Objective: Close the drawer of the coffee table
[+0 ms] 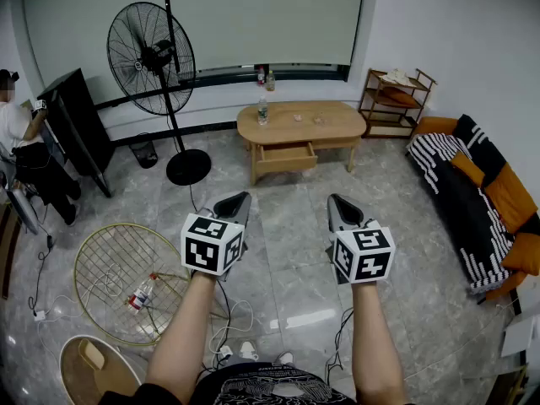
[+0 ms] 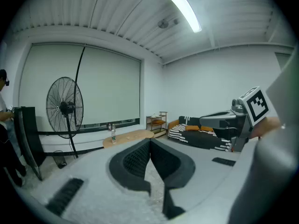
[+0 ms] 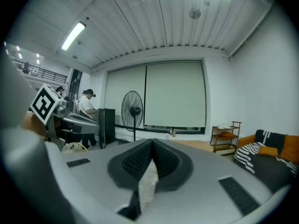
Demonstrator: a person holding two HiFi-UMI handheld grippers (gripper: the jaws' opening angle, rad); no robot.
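Observation:
The oval wooden coffee table (image 1: 299,118) stands across the room near the window wall. Its drawer (image 1: 287,156) is pulled partway out of the front. My left gripper (image 1: 240,199) and right gripper (image 1: 335,201) are held side by side in mid-air, far short of the table, both pointing toward it. Each is shut with nothing between its pads. In the left gripper view the jaws (image 2: 150,142) meet at the tip, and the table (image 2: 128,135) shows small beyond them. The right gripper (image 3: 152,143) is likewise shut and empty.
A tall standing fan (image 1: 152,57) is left of the table, a bottle (image 1: 262,111) stands on the tabletop. A wooden shelf (image 1: 395,99) and a sofa (image 1: 472,188) line the right. A round wire frame (image 1: 126,281), cables, a black cabinet (image 1: 78,123) and a seated person (image 1: 21,146) are at left.

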